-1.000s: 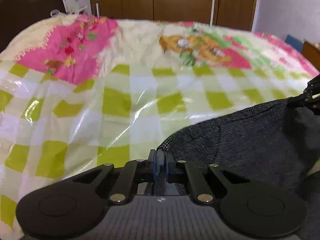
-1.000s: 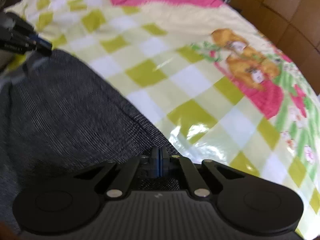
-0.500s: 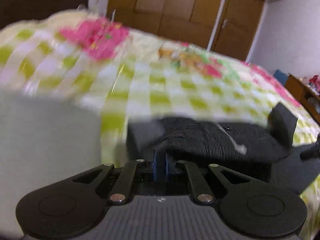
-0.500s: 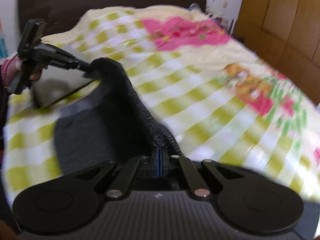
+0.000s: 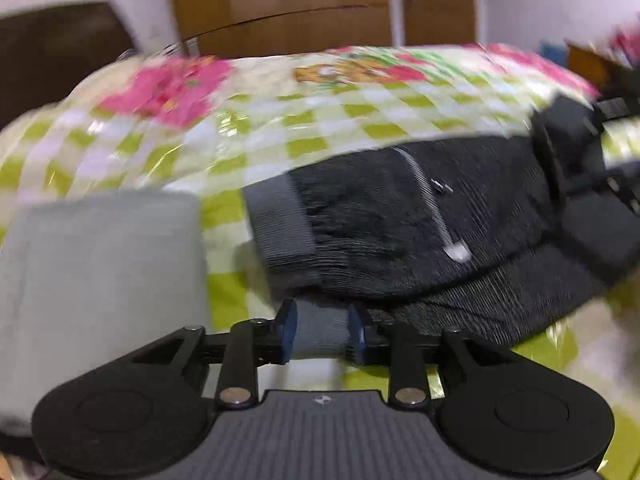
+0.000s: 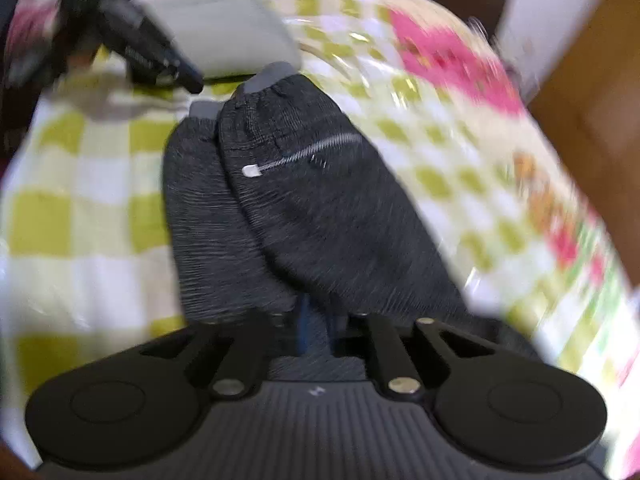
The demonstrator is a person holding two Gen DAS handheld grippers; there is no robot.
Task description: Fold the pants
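The dark grey pants (image 5: 380,216) (image 6: 320,216) lie folded over on themselves on the bed, zipper (image 6: 304,152) on top. A grey ribbed band (image 5: 276,220) marks their end. My left gripper (image 5: 322,336) is at the near edge with its jaws opening. A grey band of the pants lies between the blue pads, and no pinch shows. My right gripper (image 6: 316,332) is at the opposite end with its jaws opening and dark cloth in the narrow gap. Each gripper shows in the other's view: the right gripper (image 5: 560,168), the left gripper (image 6: 192,80). Both views are blurred.
The bed carries a glossy green-checked cover (image 5: 280,128) (image 6: 80,208) with pink patches. A folded light grey cloth (image 5: 100,272) (image 6: 216,28) lies just left of the pants. A dark headboard (image 5: 60,48) and a wooden wardrobe (image 5: 300,0) stand beyond the bed.
Both grippers carried the pants' edge across and down, so the pants now lie doubled on the bed. Both jaws, shut on cloth before, have parted. The grey cloth has come into view.
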